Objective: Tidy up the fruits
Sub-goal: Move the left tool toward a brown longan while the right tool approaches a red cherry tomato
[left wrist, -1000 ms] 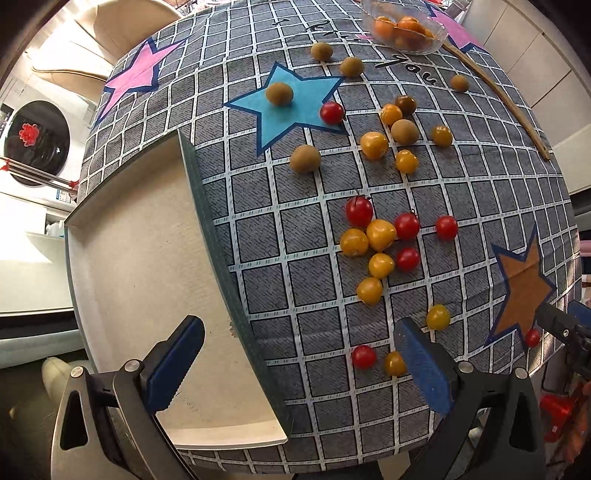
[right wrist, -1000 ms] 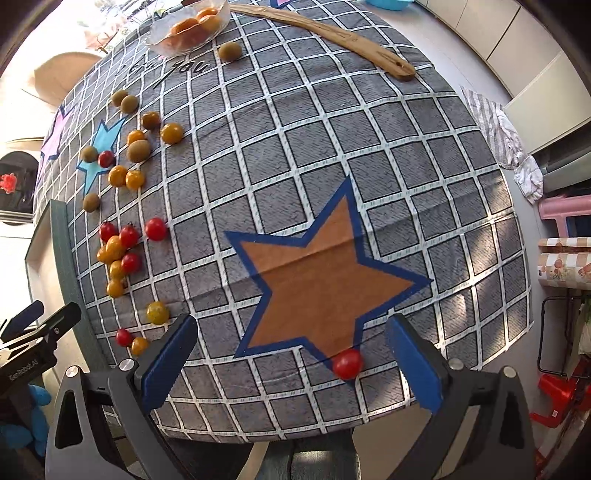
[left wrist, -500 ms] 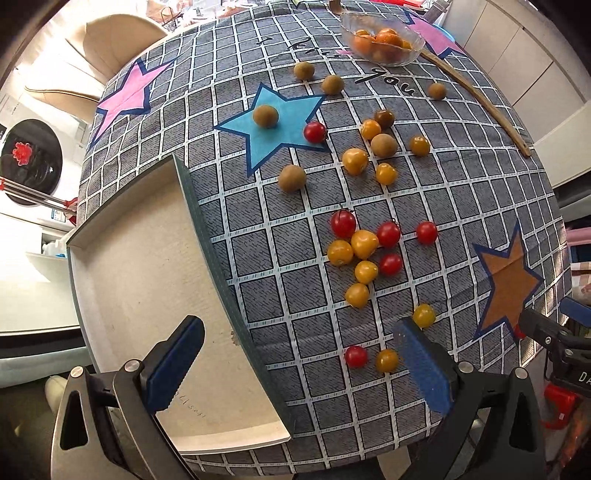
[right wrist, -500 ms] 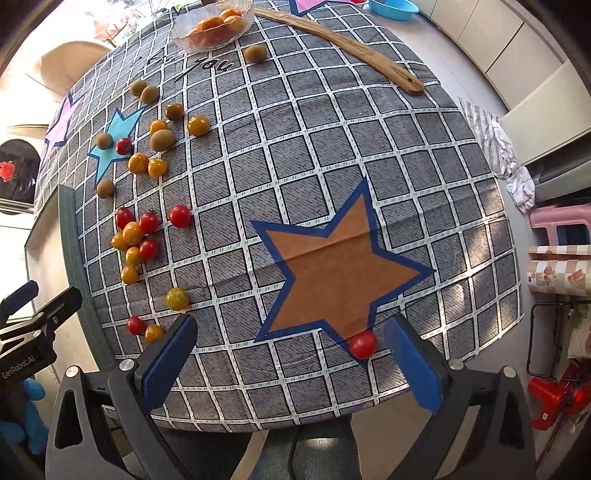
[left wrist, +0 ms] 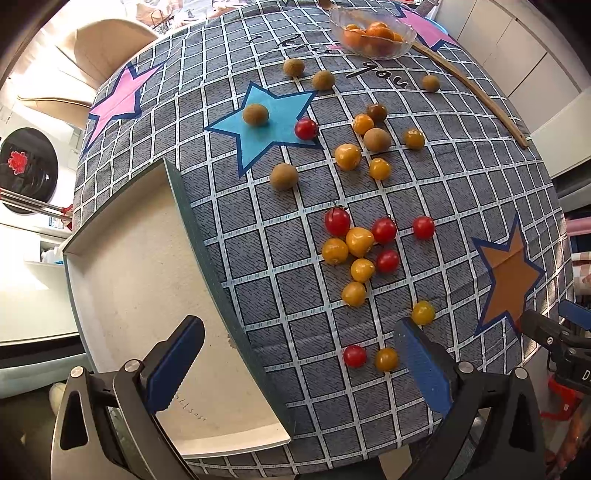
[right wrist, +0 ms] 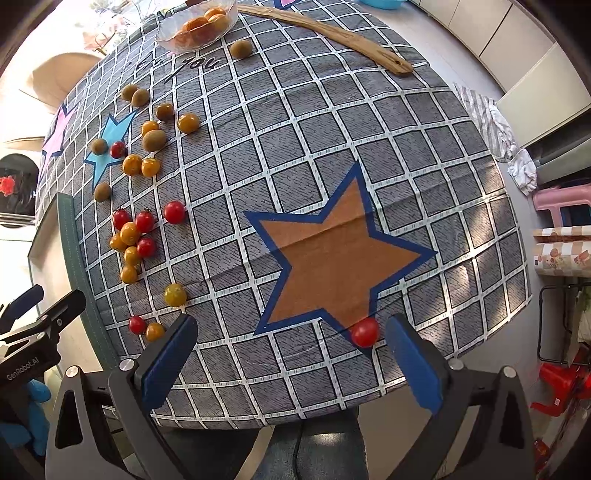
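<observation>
the word "you" (left wrist: 384, 75) is showing in black script on the checked tablecloth (left wrist: 280, 254), just below the glass bowl (left wrist: 371, 33), and "genrobot.ai" (right wrist: 24, 365) is reading white on the black body of the left gripper at the 9 o'clock edge of the right wrist view.

a long wooden utensil (right wrist: 328, 35) is lying across the far side of the cloth at 1 o'clock, and a striped rag (right wrist: 491, 125) is sitting off the table at 2 o'clock. nothing is standing between either pair of tongs and the fruit.

the glass bowl is holding several orange fruits. the white tray (left wrist: 147, 295) with the grey-green rim is lying at 8 o'clock in the left wrist view, with no fruit showing in it.

the left gripper (left wrist: 295, 365) is hanging wide open with nothing in it, one blue pad over the tray and the other over the cloth near a red cherry tomato (left wrist: 354, 356) and a yellow one (left wrist: 386, 359). the right gripper (right wrist: 286, 354) is also spread wide and holding nothing; a lone red tomato (right wrist: 365, 332) is sitting just inside its right pad, at the lower tip of the brown star (right wrist: 332, 254).

the main cluster of red and yellow tomatoes (left wrist: 360, 247) is lying mid-cloth, and brown kiwi-like fruits (left wrist: 283, 176) are scattered toward 12 o'clock around the blue star (left wrist: 266, 125).
</observation>
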`<state>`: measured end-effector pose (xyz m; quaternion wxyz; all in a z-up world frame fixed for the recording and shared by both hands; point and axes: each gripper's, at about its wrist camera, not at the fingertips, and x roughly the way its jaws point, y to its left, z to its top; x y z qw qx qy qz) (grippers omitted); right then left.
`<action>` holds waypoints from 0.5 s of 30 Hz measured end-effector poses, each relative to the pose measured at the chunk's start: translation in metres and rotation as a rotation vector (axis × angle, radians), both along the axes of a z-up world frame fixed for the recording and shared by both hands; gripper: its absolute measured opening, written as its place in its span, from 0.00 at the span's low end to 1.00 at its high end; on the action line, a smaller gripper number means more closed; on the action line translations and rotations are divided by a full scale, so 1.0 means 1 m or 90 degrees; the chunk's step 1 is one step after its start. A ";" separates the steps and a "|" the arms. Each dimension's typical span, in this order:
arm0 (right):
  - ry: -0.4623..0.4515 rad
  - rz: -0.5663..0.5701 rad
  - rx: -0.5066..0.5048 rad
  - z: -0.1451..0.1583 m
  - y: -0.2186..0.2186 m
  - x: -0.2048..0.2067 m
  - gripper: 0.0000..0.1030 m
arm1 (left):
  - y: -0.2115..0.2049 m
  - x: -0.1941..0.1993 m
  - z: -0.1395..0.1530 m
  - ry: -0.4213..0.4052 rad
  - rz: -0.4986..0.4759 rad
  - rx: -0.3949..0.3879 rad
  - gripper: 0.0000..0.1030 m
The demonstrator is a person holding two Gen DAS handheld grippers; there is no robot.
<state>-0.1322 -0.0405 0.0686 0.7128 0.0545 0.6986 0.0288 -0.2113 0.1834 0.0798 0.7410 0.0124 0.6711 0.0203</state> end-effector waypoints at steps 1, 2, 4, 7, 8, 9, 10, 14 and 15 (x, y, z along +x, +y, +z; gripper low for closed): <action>0.002 -0.001 0.002 -0.001 0.000 0.000 0.99 | -0.001 0.001 0.000 0.000 -0.001 0.001 1.00; 0.004 -0.002 0.005 -0.001 0.000 0.000 0.99 | -0.001 0.002 0.000 0.000 -0.003 0.001 1.00; 0.006 -0.005 0.005 -0.002 0.000 0.001 0.99 | -0.003 0.003 -0.001 -0.001 -0.005 0.002 1.00; 0.006 -0.010 0.004 -0.002 -0.001 0.001 0.99 | -0.004 0.004 -0.001 -0.001 -0.005 0.002 1.00; 0.007 -0.014 0.005 -0.002 -0.002 0.001 0.99 | -0.004 0.005 -0.002 -0.001 -0.006 0.002 1.00; 0.008 -0.017 0.005 -0.003 -0.003 0.001 0.99 | -0.004 0.005 -0.002 -0.001 -0.006 0.002 1.00; 0.009 -0.019 0.005 -0.003 -0.004 0.001 0.99 | -0.004 0.005 -0.003 -0.001 -0.005 0.003 1.00; 0.012 -0.025 0.004 -0.005 -0.005 0.000 0.99 | -0.004 0.005 -0.005 0.001 -0.005 0.005 1.00; 0.013 -0.026 0.005 -0.006 -0.006 0.000 0.99 | -0.004 0.005 -0.006 0.002 -0.004 0.005 1.00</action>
